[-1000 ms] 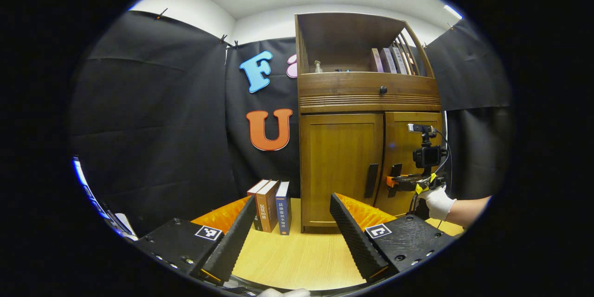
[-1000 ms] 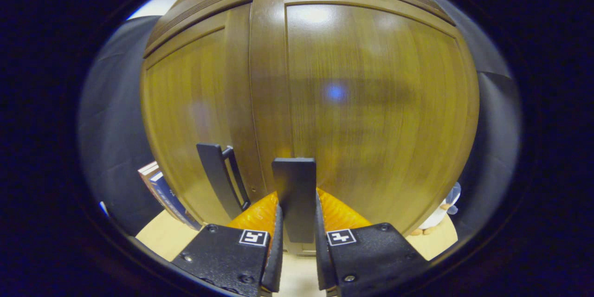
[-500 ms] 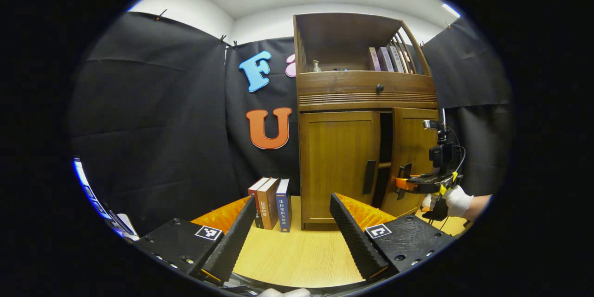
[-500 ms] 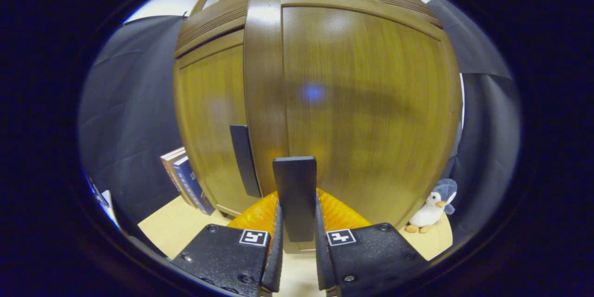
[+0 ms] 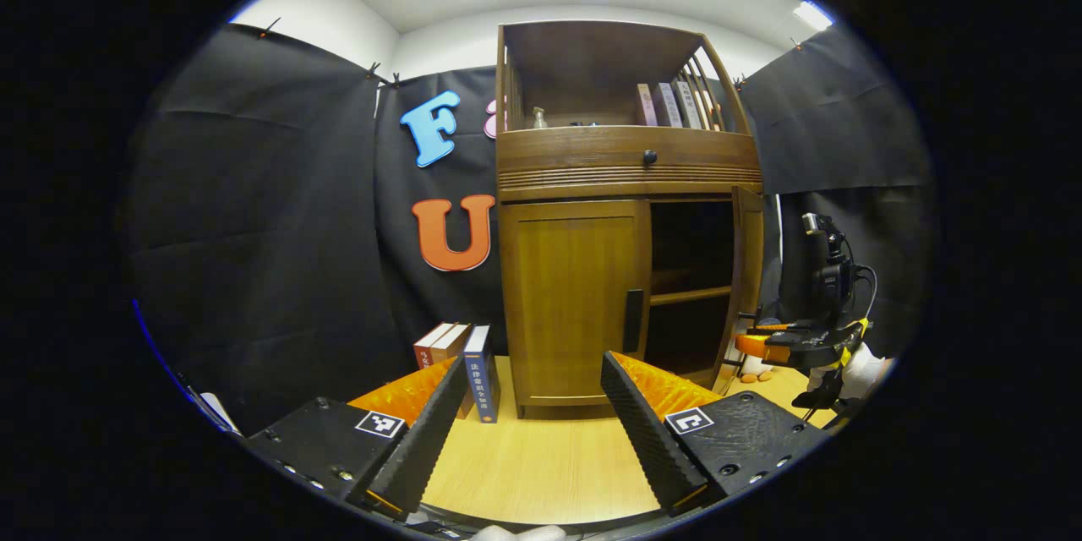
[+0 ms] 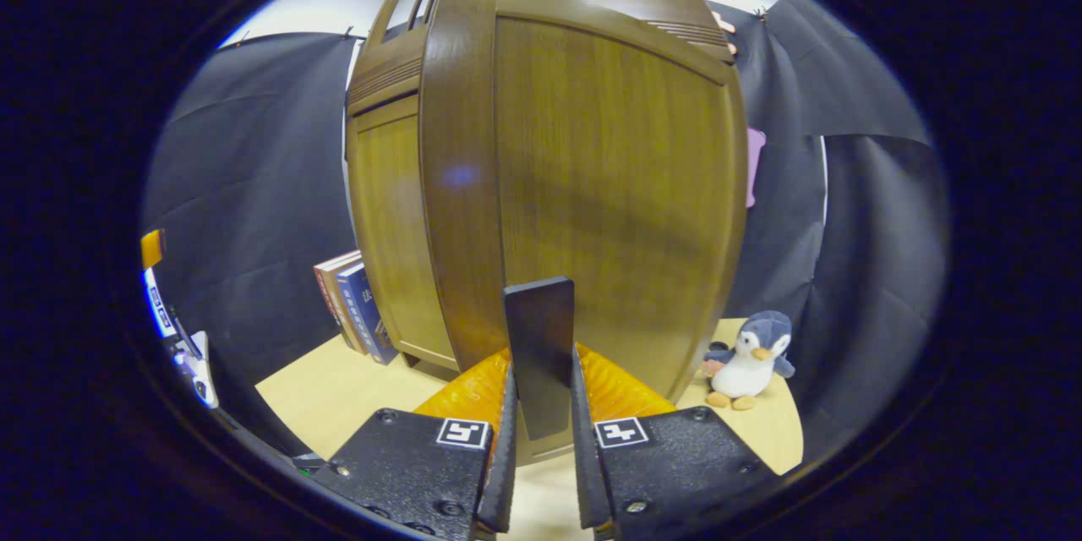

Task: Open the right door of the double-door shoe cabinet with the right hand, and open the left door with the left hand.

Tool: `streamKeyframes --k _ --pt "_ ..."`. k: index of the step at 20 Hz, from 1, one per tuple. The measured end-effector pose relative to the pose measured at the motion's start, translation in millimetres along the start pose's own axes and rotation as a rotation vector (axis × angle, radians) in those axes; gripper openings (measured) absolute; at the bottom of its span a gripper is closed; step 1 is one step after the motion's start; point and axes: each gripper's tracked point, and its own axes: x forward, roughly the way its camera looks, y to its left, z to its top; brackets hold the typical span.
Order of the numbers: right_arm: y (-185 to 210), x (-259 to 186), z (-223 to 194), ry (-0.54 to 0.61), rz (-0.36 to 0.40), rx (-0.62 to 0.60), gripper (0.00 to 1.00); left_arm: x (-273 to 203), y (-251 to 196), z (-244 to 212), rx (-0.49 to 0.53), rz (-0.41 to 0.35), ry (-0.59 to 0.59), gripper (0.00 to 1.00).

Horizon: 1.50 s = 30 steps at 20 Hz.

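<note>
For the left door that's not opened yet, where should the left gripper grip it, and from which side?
Grip the dark vertical handle on the shut left door, near the edge facing the opened half. It is a narrow upright bar, so the open left gripper should probably come straight from the front, one finger on each side.

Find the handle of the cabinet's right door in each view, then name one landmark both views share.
Left gripper view: handle at right of centre, on the swung-out door's edge, at the right gripper.
Right gripper view: handle bottom centre, between the fingers.
Shared landmark: the standing books.
</note>
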Motion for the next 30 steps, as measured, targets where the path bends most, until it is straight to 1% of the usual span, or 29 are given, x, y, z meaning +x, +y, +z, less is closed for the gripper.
streamKeyframes --k 2,7,11,12,15,17,21,27,30 --pt "-14.1 -17.9 -4.3 0.0 -0.029 -0.003 0.33 4.9 -16.7 1.9 0.001 -0.041 -0.003 0.96" --pt "-53.4 -50.4 -14.9 -0.005 -0.134 0.033 0.26 11.2 -55.4 4.3 0.006 -0.135 -0.007 0.96" --pt "-87.9 -71.3 -20.5 -0.001 -0.217 0.045 0.18 15.3 -77.4 2.6 0.012 -0.18 0.0 0.96" --pt "-97.0 -75.5 -22.4 -0.002 -0.238 0.05 0.14 15.8 -82.6 3.5 0.01 -0.191 0.001 0.96" --pt "-122.9 -84.4 -24.4 0.002 -0.288 0.072 0.07 18.6 -96.3 6.7 0.012 -0.211 -0.003 0.96" --pt "-134.4 -87.2 -26.0 0.004 -0.294 0.066 0.04 20.6 -105.4 7.1 0.012 -0.221 -0.003 0.96" --pt "-149.1 -92.1 -26.8 -0.001 -0.265 0.079 0.04 24.8 -122.1 8.9 0.01 -0.224 -0.002 0.96" --pt "-178.5 -91.8 -28.4 0.011 -0.166 0.1 0.04 27.6 -151.2 10.4 -0.01 -0.194 0.016 0.96" --pt "-191.1 -92.0 -27.9 0.017 -0.105 0.08 0.04 29.1 -168.0 12.0 -0.012 -0.174 0.019 0.96"
